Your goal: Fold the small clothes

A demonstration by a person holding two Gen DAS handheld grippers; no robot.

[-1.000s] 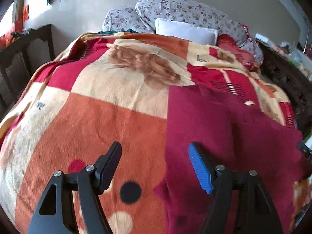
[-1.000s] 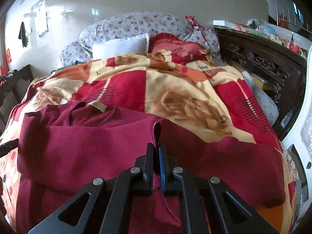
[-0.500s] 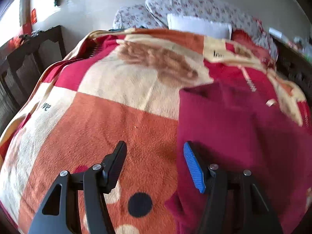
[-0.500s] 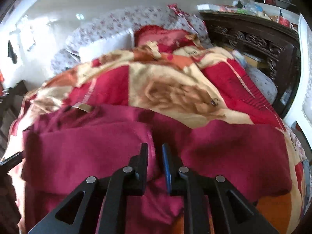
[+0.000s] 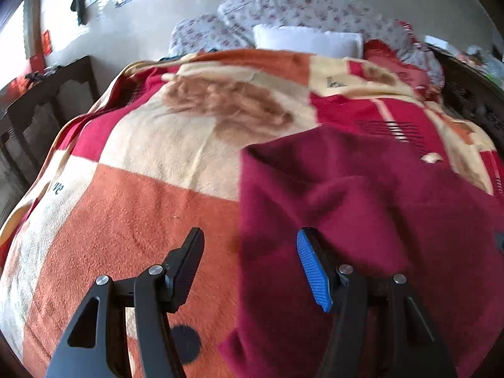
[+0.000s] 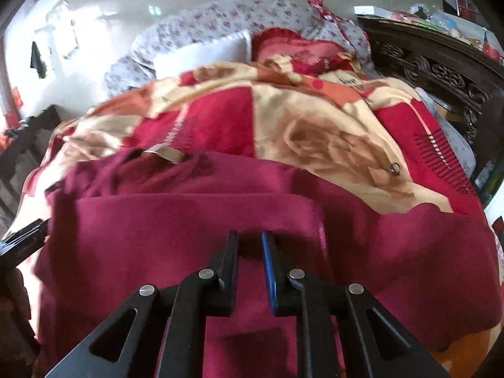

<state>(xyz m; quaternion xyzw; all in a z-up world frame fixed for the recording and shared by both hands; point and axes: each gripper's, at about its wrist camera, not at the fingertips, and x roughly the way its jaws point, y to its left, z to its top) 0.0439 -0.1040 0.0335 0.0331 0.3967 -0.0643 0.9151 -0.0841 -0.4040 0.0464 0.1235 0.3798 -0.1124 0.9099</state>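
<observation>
The right gripper (image 6: 249, 245) has released the fold it was clamping a second ago: its jaws now stand slightly parted over the maroon garment (image 6: 195, 230), with no cloth pinched between them. The panel it carried now lies flat across the body of the garment, its edge running straight just beyond the fingertips. This indicates that one fold is laid and the right hand is free for the next grasp.

The left gripper (image 5: 249, 252) has shifted toward the garment's left edge (image 5: 244, 208). Its jaws are opening; they straddle that edge, black finger (image 5: 186, 264) over the blanket (image 5: 132, 220) and blue ribbed pad (image 5: 313, 271) over the cloth, with nothing gripped. Judged from this, a fold from the left side is the next step.

The garment lies on the near right part of the bed, on the blanket, with its collar and pale label (image 6: 163, 152) toward the pillows (image 5: 307, 39).

Materials: the garment is a thick, soft knit or fleece with a matt nap; it holds rounded folds rather than sharp creases. The blanket is plush, patterned in orange, cream and red blocks, and gives a yielding, slightly uneven base.
</observation>
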